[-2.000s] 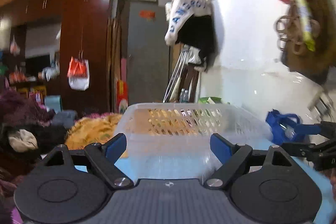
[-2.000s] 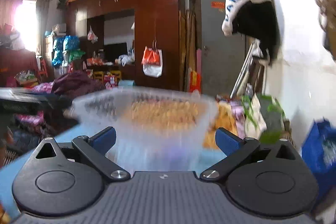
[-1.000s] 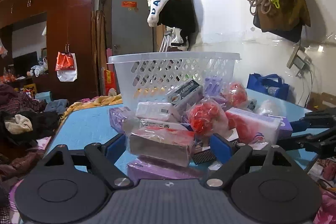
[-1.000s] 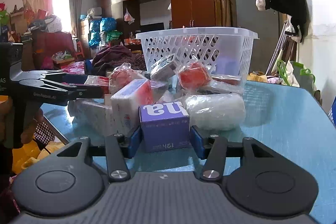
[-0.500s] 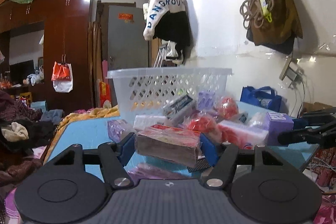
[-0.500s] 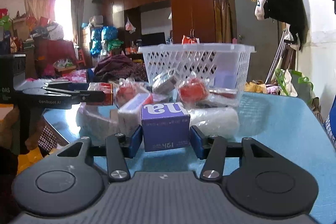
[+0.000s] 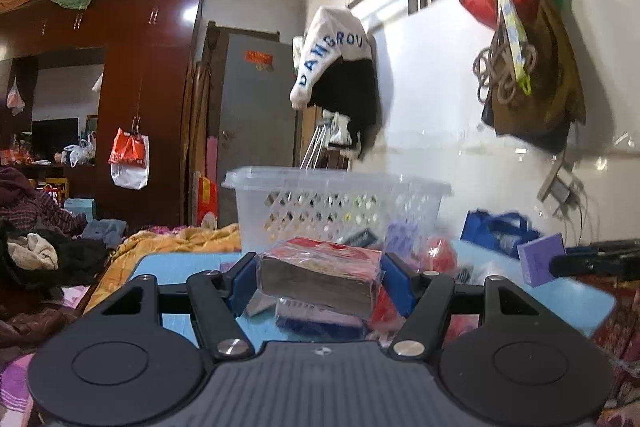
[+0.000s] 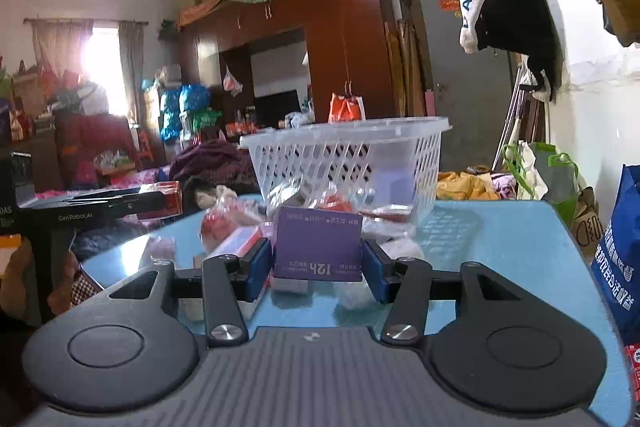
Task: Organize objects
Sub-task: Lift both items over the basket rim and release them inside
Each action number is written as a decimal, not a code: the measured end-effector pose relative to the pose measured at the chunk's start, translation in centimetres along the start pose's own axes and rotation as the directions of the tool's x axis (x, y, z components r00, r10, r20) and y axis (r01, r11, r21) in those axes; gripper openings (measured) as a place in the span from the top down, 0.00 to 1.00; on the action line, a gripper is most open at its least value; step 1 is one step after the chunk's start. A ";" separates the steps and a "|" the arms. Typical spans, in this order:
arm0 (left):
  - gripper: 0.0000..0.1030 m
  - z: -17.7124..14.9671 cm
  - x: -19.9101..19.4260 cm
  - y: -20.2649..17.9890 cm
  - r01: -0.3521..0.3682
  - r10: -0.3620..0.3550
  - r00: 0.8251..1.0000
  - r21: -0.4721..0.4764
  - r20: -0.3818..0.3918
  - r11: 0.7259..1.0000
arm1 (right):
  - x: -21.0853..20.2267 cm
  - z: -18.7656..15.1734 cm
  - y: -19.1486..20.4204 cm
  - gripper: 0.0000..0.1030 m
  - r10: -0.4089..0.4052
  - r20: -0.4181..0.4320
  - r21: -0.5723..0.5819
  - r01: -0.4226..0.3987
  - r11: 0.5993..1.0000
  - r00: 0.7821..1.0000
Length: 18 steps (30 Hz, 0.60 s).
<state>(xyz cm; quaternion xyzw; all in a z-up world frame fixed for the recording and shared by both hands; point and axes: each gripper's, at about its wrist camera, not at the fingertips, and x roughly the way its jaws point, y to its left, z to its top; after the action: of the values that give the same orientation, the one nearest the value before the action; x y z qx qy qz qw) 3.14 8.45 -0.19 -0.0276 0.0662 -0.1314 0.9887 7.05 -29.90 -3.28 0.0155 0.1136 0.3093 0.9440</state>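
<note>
Both grippers have just lifted items off the blue worktop (image 8: 500, 227) toward the white basket (image 8: 348, 155) at frame centre: the left gripper (image 7: 316, 281) jaws clamp a red plastic-wrapped pack (image 7: 320, 277), the right gripper (image 8: 318, 265) jaws clamp a purple box (image 8: 318, 247) printed "12h", with a "GenRobot.AI" label at left.

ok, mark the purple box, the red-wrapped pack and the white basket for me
purple box (image 8: 318, 245), right wrist view, middle of its front face
red-wrapped pack (image 7: 320, 277), left wrist view, middle of its near side
white basket (image 8: 344, 163), right wrist view, perforated front wall
</note>
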 end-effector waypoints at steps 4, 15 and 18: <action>0.33 0.9 0.3 -0.6 0.020 -0.020 1.000 -0.002 0.021 1.000 | 0.0 0.9 -0.4 0.48 -0.002 0.018 0.017 0.001 1.000 1.000; 0.33 6.0 4.8 -0.4 0.059 -0.058 0.998 -0.043 0.025 0.997 | 4.2 5.8 -0.4 0.48 -0.033 0.059 -0.046 0.036 0.998 0.998; 0.33 9.0 8.1 -0.2 0.043 -0.043 0.999 -0.062 0.001 0.997 | 7.9 9.0 -0.5 0.48 -0.094 0.056 -0.091 0.099 0.991 0.994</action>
<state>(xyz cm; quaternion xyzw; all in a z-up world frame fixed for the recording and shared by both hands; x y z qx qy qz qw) 12.11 6.42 7.70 -0.0595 0.0699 -0.1503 0.9844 15.53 -25.30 3.86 -0.0262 0.0754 0.2677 0.9602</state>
